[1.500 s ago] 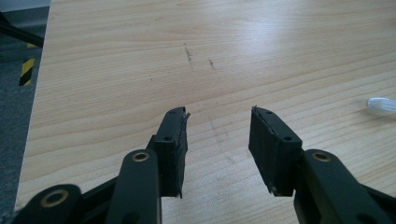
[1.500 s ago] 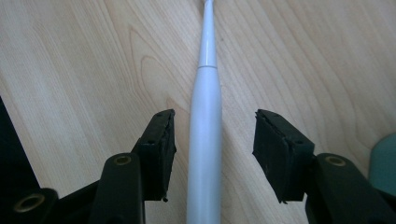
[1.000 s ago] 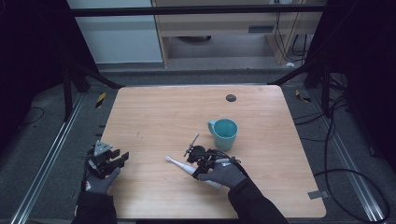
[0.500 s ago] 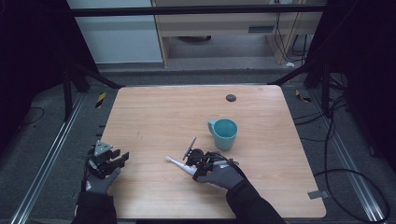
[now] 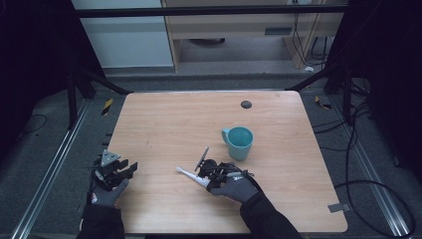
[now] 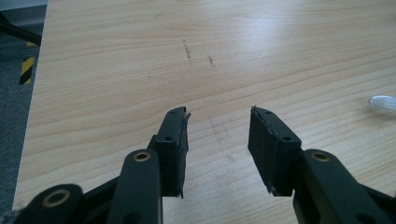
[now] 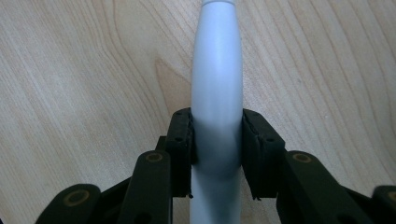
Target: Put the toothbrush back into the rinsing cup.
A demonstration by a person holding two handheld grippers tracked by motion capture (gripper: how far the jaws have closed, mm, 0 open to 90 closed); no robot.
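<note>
In the high view, a white handle (image 5: 191, 176) lies on the bench (image 5: 164, 124), left of the mug (image 5: 239, 142), and is reached low by the right gripper (image 5: 211, 172) for a lift. In the left gripper view, the left gripper (image 6: 218, 140) is kept open and empty, parked aside. In the right gripper view, the jaws have just been closing and are pressed on the handle's (image 7: 216, 112) thick middle.

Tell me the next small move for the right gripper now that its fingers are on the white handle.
Probably lift it slightly. The right gripper has just been closing, and its fingers now press both sides of the white handle, which lies flat on the table. The teal mug stands upright nearby, a likely destination. The left gripper is open and apart from it all.
</note>
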